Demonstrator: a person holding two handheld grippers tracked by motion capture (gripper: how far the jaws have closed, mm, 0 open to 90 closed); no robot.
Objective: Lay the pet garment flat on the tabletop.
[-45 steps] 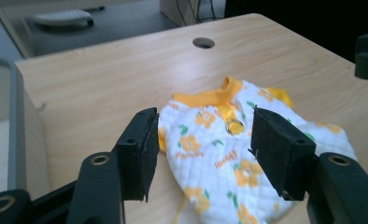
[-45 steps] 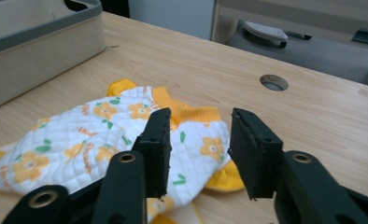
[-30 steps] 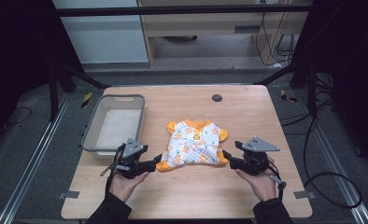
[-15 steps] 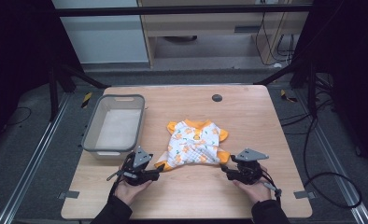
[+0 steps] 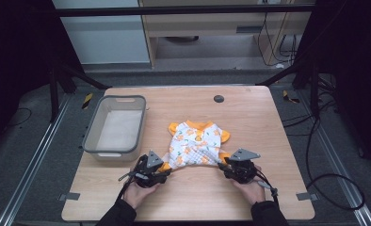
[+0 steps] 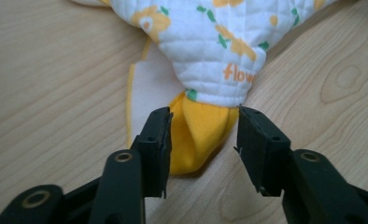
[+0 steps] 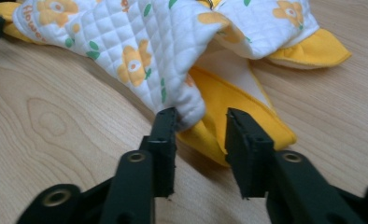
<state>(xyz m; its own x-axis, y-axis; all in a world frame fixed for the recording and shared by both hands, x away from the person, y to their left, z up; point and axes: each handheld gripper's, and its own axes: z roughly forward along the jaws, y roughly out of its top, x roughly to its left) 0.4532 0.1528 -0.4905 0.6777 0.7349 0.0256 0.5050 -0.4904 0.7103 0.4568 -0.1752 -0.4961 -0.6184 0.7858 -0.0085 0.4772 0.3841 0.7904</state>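
Note:
A small quilted white garment point(image 5: 197, 141) with orange flowers and yellow trim lies flat on the wooden table point(image 5: 268, 136), neck towards the far side. My left gripper point(image 5: 164, 168) is at its near left leg. In the left gripper view the jaws of the left gripper point(image 6: 203, 135) stand open on either side of the yellow cuff point(image 6: 198, 140). My right gripper point(image 5: 225, 165) is at the near right leg. There the right gripper point(image 7: 201, 135) is open too, with the quilted hem point(image 7: 182, 100) and a yellow cuff point(image 7: 238, 109) between its jaws.
A grey plastic basin point(image 5: 90, 136) stands to the left of the garment, close to my left hand. A small black round spot point(image 5: 218, 98) sits near the table's far edge. Bare wood lies to the right of the garment and along the front edge.
Both hands drew back towards the front edge with the garment's legs, stretching them out. The jaws now stand apart around the cuffs.

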